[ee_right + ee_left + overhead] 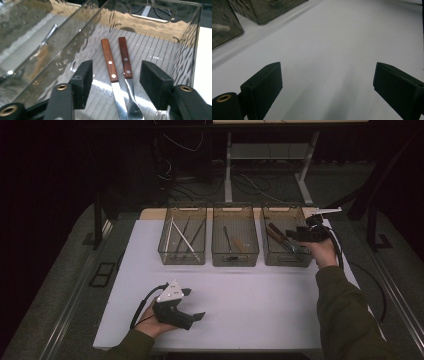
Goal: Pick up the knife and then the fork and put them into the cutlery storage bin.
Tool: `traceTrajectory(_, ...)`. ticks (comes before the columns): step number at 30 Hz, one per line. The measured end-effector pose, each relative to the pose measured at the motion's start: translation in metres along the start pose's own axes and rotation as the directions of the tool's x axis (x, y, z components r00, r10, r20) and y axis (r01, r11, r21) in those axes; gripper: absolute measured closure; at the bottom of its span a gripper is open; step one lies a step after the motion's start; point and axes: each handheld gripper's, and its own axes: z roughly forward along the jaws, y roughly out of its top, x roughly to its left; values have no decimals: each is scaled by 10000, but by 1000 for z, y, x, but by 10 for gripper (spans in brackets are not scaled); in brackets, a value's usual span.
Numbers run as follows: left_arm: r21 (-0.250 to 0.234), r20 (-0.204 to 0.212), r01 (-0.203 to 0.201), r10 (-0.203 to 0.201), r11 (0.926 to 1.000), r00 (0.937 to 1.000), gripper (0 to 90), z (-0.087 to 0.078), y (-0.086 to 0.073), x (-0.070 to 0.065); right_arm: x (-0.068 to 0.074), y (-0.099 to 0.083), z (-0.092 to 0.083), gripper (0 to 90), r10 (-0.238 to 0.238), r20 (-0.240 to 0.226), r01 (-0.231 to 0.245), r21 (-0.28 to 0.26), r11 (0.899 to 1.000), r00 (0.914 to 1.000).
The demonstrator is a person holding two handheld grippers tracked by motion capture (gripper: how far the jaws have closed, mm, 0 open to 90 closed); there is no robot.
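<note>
Right gripper (295,236) hangs over the right-hand clear plastic bin (286,257) of three standing in a row at the far side of the white table (250,305). Jaws stand apart, nothing pressed between them. Directly below, on the ribbed bin floor, lie two steel utensils side by side, parallel: a wooden-handled knife (111,67) to the left and a wooden-handled spoon-like tool (126,62) just beside it, handles pointing away. Left gripper (192,317) rests low over the near left part of the table, jaws wide open on bare surface. Middle clear bin (235,256) and left clear bin (182,256) hold other utensils.
</note>
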Motion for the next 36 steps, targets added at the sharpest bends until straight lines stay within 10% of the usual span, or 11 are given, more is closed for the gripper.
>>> traceTrajectory(18, -97, -176, 10, -12, 10000, 9998, 72, -2, 1, 9, 12, -3, -32, 200, 192, -799, -295, -1299, 9911, 9966)
traceTrajectory(36, -112, -267, -73, 70, 9999, 9996, 73, -4, 1, 9, 42, -40, -56, 177, -943, -1262, 751, -1494, 9859, 9875)
